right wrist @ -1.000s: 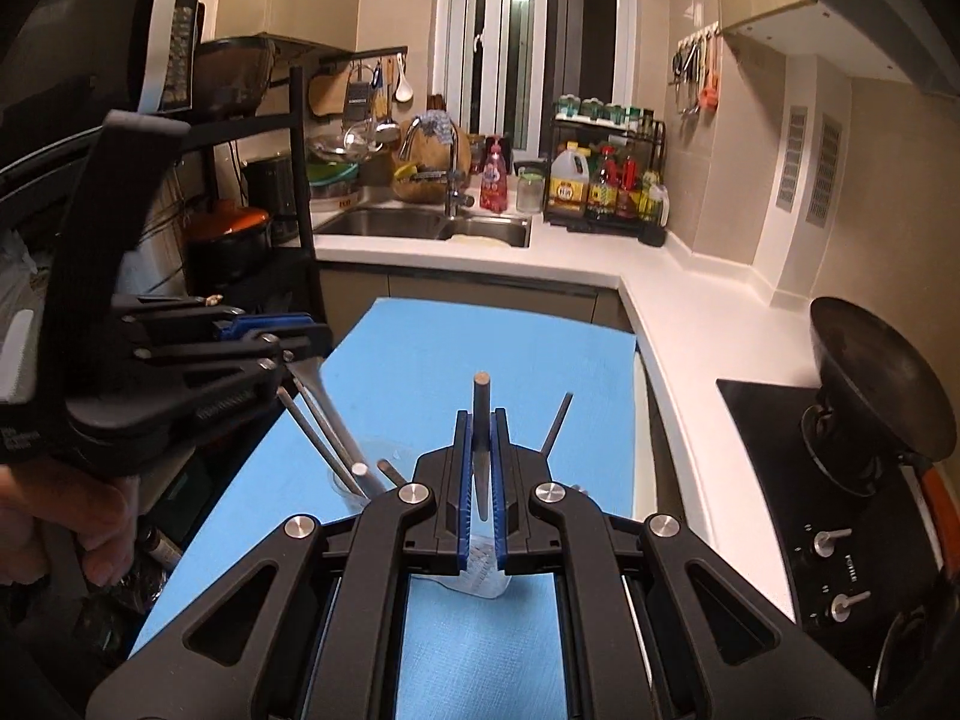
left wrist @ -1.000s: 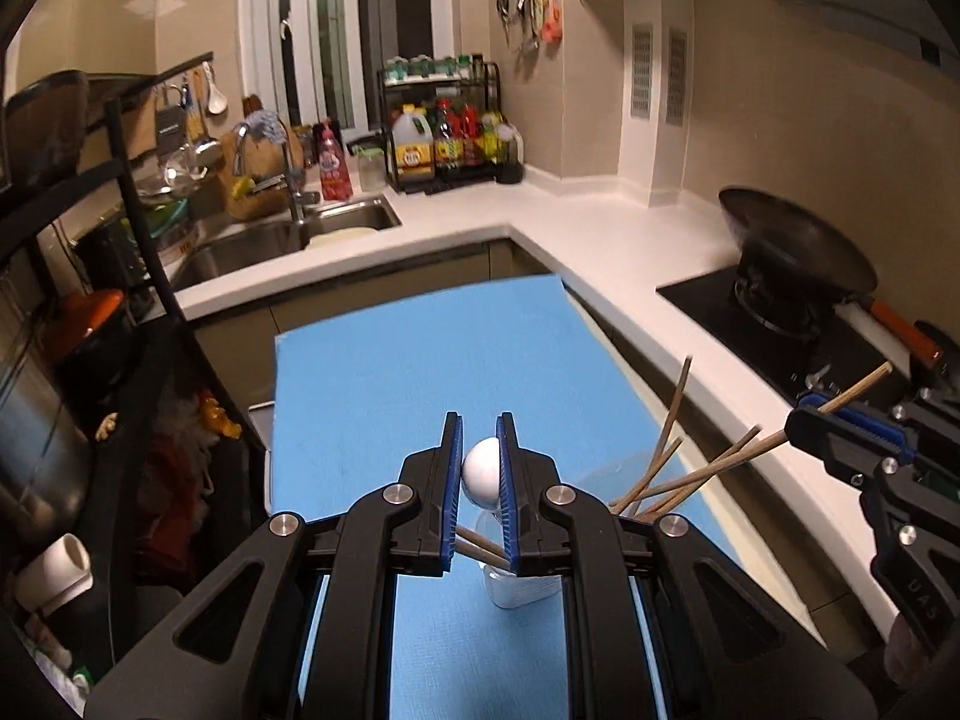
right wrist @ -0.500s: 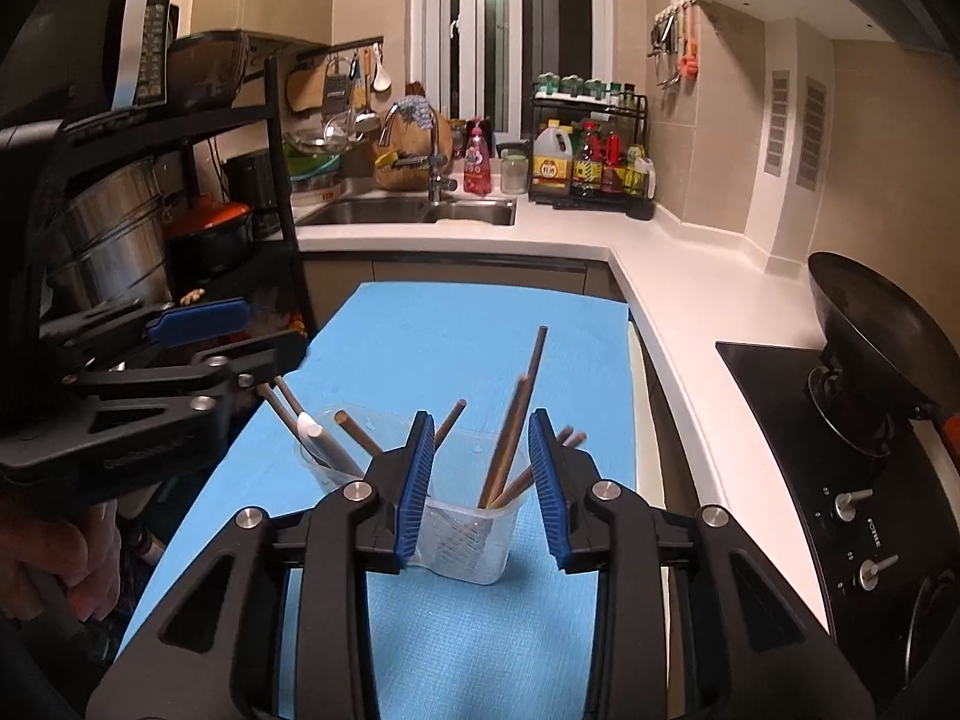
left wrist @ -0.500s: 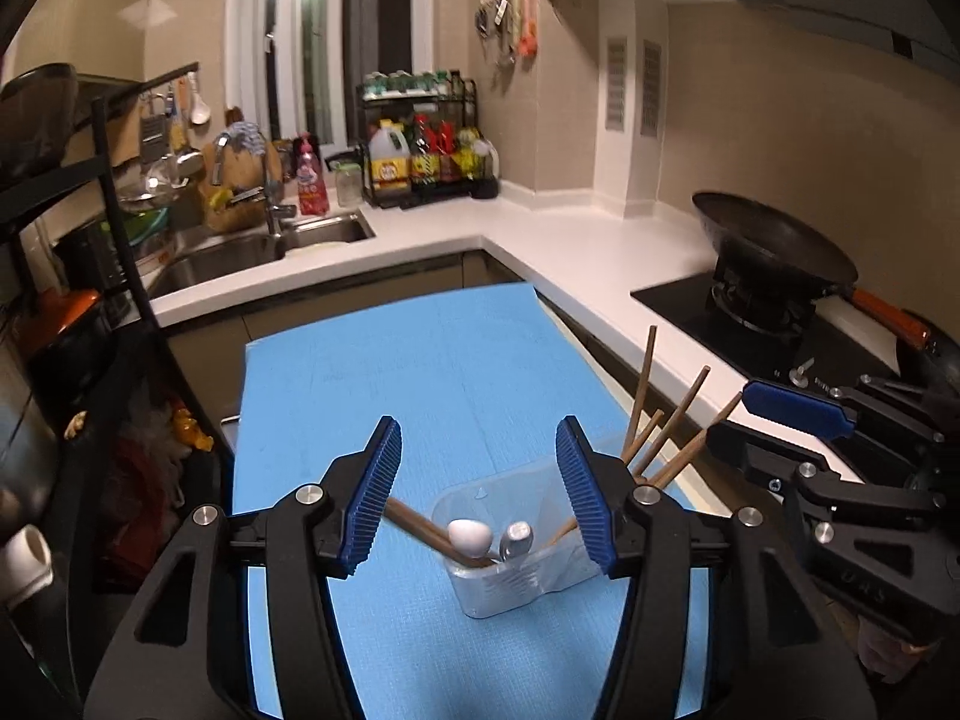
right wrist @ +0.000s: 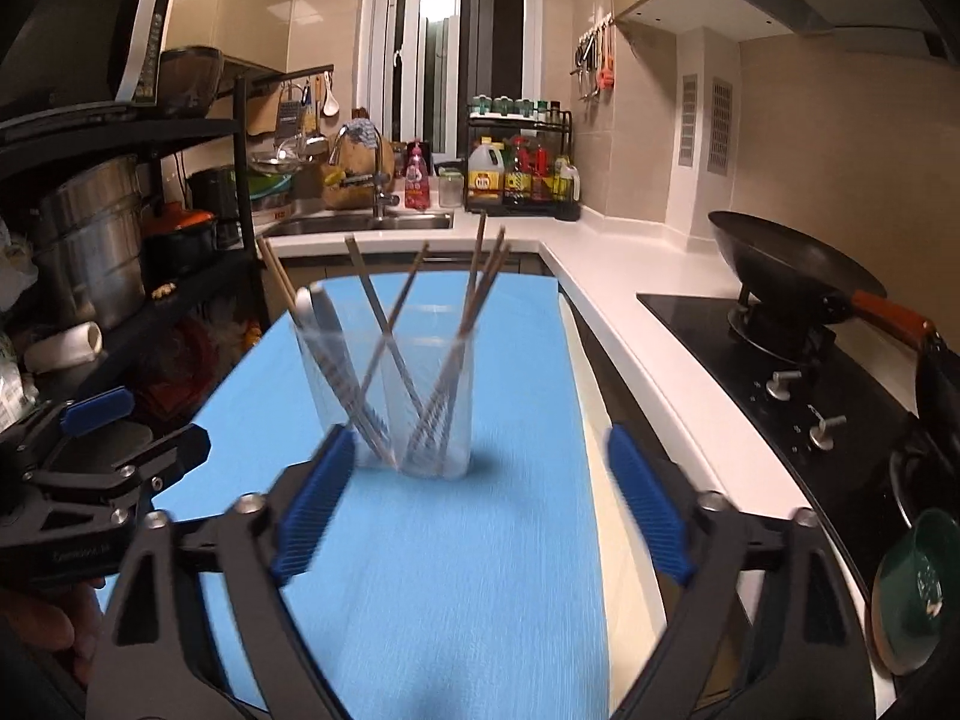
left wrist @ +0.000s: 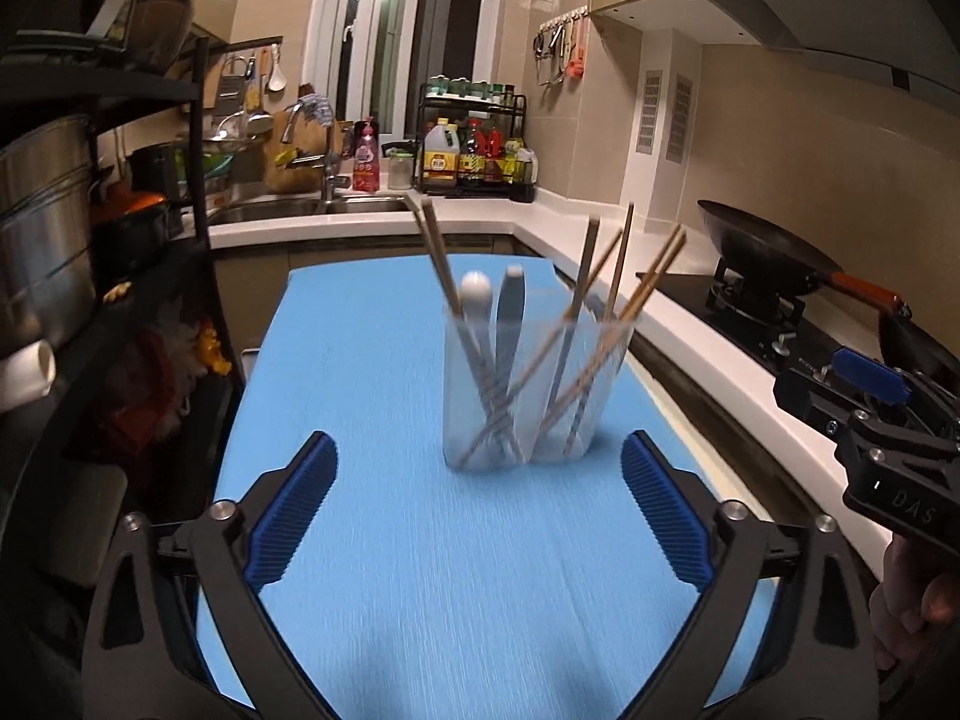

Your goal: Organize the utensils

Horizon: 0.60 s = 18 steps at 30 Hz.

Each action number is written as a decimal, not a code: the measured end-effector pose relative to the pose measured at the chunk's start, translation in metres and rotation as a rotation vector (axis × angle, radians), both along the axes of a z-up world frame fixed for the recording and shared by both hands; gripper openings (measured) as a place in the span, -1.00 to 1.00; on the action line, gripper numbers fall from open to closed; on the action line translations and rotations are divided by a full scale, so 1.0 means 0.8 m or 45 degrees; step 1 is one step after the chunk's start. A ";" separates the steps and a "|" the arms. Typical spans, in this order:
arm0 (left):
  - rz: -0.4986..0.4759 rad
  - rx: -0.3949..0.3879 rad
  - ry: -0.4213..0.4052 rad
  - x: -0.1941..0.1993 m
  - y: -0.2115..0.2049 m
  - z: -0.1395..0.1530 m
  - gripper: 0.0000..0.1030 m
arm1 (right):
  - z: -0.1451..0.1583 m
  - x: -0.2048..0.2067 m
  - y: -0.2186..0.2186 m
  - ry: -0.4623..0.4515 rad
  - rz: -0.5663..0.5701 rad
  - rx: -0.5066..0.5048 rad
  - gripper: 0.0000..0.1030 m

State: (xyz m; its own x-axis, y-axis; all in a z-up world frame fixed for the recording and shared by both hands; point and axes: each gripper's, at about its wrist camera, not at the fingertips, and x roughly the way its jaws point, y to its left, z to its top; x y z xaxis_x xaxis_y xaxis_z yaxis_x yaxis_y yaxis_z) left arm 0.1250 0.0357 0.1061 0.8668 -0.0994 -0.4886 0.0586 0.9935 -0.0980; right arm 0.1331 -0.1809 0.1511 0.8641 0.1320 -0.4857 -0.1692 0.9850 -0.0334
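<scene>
Both hand-held grippers are over the blue mat [left wrist: 372, 360] on the desk, pointing at the clear holder [left wrist: 534, 396].

Left hand-held gripper [left wrist: 480, 516]: jaws wide and opening, nothing between the pads, holder ahead of them and not touched. Right hand-held gripper [right wrist: 480, 507]: same, jaws wide and opening, nothing gripped. Its left pad overlaps the holder's lower left corner in the right wrist view; can't tell if it touches.

Holder stands upright on the mat, roughly mid-width, two compartments. In the left wrist view, the left compartment holds a white spoon [left wrist: 477, 294], a grey one [left wrist: 511, 312] and a pair of chopsticks [left wrist: 437, 252] leaning left. The right compartment holds more chopsticks [left wrist: 651, 282], fanned out and leaning right. Contents are motion-blurred, so no exact count.

Around: sink [left wrist: 312, 210] at the far counter, wok [left wrist: 762, 246] on the stove to the right, pot rack [left wrist: 120, 192] to the left.
</scene>
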 end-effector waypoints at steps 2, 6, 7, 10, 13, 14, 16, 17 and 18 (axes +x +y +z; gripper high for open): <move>0.030 0.006 0.024 -0.006 -0.006 -0.017 0.85 | -0.016 -0.005 0.000 0.003 -0.018 -0.022 0.86; 0.030 0.033 0.026 -0.012 -0.008 -0.031 0.85 | -0.037 -0.007 -0.006 0.037 -0.029 0.003 0.89; 0.030 0.045 0.022 -0.013 -0.007 -0.034 0.85 | -0.040 -0.004 -0.007 0.042 -0.036 0.003 0.89; 0.044 0.005 0.042 -0.010 0.001 -0.044 0.85 | -0.046 0.002 -0.009 0.045 -0.056 0.008 0.89; 0.059 -0.013 0.053 -0.003 0.006 -0.047 0.85 | -0.050 0.008 -0.013 0.044 -0.083 0.004 0.89; 0.060 -0.011 0.050 -0.002 0.004 -0.048 0.85 | -0.052 0.010 -0.014 0.047 -0.085 0.007 0.89; 0.055 -0.009 0.042 0.001 0.003 -0.047 0.85 | -0.056 0.014 -0.015 0.055 -0.091 0.009 0.89; 0.052 -0.009 0.041 0.001 0.001 -0.048 0.85 | -0.058 0.016 -0.015 0.060 -0.094 0.009 0.89; 0.053 -0.007 0.040 0.002 0.000 -0.050 0.85 | -0.059 0.018 -0.015 0.065 -0.094 0.009 0.89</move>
State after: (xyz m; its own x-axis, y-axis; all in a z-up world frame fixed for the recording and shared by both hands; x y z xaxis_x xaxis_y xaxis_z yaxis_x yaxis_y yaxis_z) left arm 0.1264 0.0356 0.0665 0.8547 -0.0662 -0.5149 0.0139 0.9944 -0.1048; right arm 0.1478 -0.1927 0.1036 0.8456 0.0728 -0.5288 -0.0978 0.9950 -0.0194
